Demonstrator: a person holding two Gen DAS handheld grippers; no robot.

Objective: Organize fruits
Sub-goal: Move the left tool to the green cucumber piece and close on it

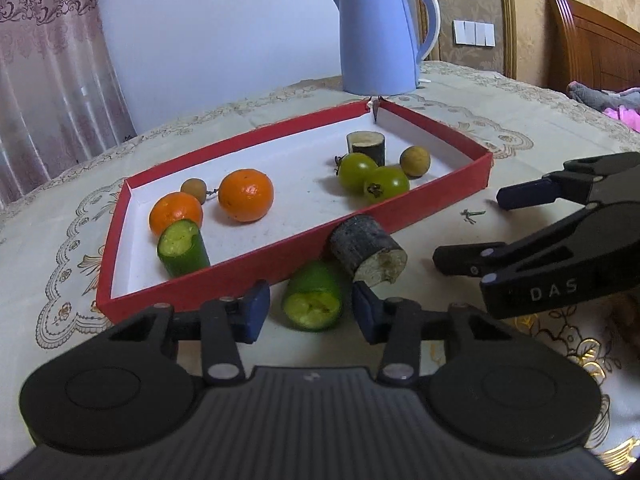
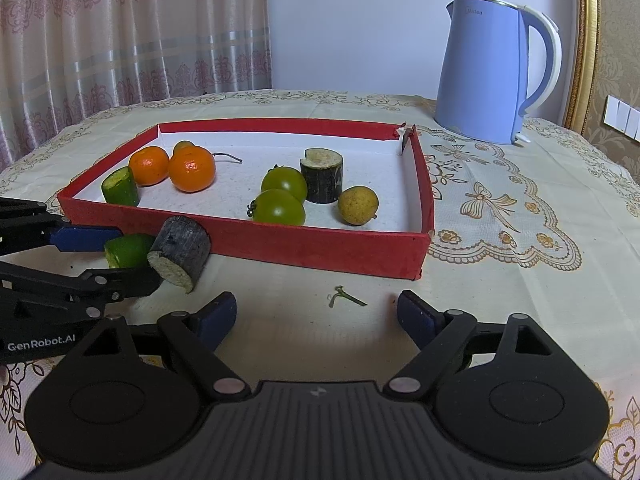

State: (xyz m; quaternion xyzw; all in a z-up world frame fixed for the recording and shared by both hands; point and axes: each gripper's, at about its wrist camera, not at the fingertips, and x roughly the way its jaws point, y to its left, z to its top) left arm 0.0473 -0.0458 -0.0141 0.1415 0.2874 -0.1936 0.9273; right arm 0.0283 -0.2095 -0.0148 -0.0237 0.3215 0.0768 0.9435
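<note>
Fruits mostly sit in the red tray (image 2: 320, 246); two pieces lie outside it.

We see two oranges (image 2: 191, 171), a cucumber piece (image 2: 120, 187), two green tomatoes (image 2: 279, 208), a dark cane stub (image 2: 321, 176) and a yellow-brown fruit (image 2: 357, 205) inside the tray. Against the tray's near wall on the tablecloth (image 2: 520, 248): a green cucumber chunk (image 1: 314, 301) and a dark cane chunk (image 1: 368, 254). Our left gripper (image 1: 311, 308) is spread around the cucumber chunk, pads not touching. Our right gripper (image 2: 316, 314) is spread wide, holding nothing. Blue kettle (image 2: 486, 68) stands beyond the tray.
</note>
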